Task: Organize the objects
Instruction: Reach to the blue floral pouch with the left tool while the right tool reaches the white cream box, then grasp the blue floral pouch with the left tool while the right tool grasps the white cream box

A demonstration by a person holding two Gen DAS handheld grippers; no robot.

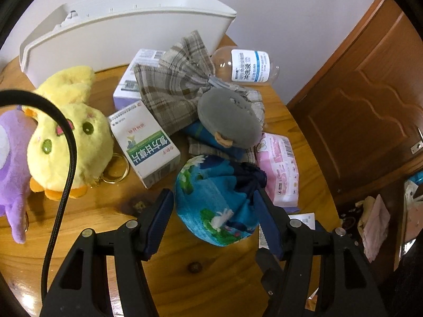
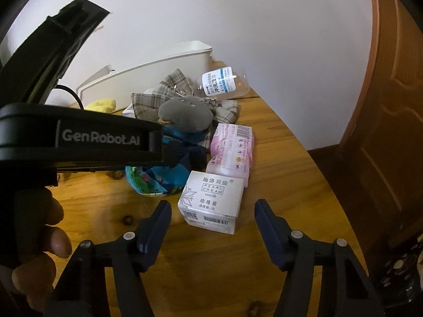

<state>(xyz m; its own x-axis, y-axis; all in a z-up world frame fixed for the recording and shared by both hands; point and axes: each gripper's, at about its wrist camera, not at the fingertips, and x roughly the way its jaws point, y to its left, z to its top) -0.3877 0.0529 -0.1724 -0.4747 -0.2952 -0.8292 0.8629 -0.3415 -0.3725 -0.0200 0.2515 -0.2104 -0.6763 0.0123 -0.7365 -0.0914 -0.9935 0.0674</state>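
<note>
A wooden surface (image 1: 224, 269) is seen against a white wall, with a white bin (image 1: 119, 34) at upper left. At lower centre of the left wrist view, a blue printed cloth pouch (image 1: 211, 200) is flanked by the spread fingers of the left tool (image 1: 212, 206); contact cannot be told. In the right wrist view, the right tool (image 2: 212, 212) is held released around a white pearl cream box (image 2: 211, 200), untouched.
</note>
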